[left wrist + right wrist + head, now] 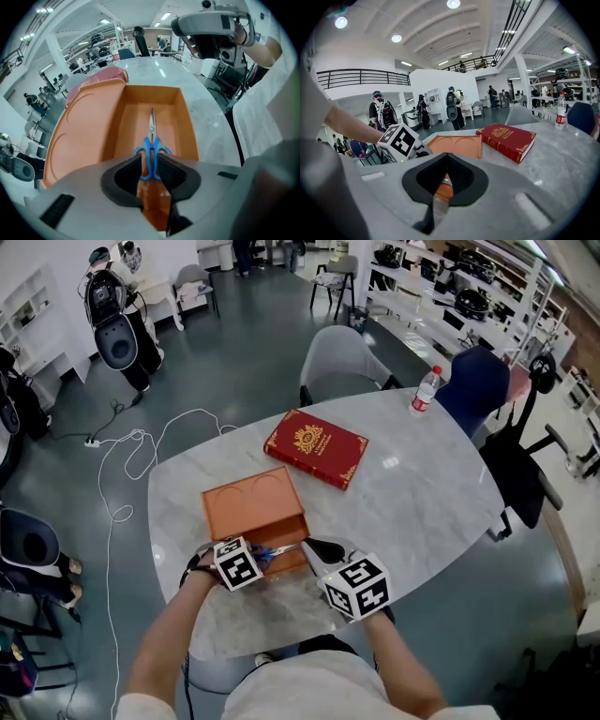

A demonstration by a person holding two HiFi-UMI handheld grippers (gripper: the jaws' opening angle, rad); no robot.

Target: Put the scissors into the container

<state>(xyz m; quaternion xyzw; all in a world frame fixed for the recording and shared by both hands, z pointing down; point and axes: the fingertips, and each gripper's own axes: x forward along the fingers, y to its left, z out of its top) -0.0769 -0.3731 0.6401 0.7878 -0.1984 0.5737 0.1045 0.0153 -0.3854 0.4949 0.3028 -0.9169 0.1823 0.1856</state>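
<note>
An orange container (251, 505) lies on the marble table, its open compartment (188, 123) on the near side. Blue-handled scissors (151, 140) point into that compartment, blades ahead over the compartment floor. My left gripper (150, 168) is shut on the scissors' handles; the head view shows this gripper (260, 560) at the container's near edge, with a bit of blue scissors (266, 555) visible. My right gripper (315, 547) hovers just right of it, by the container's front right corner. In its own view the right gripper (447, 159) is shut and holds nothing.
A red book (316, 447) lies behind the container to the right. A water bottle (426, 390) stands at the table's far right edge. A grey chair (341, 361) sits at the far side, and a dark chair (518, 465) at the right. Cables run over the floor on the left.
</note>
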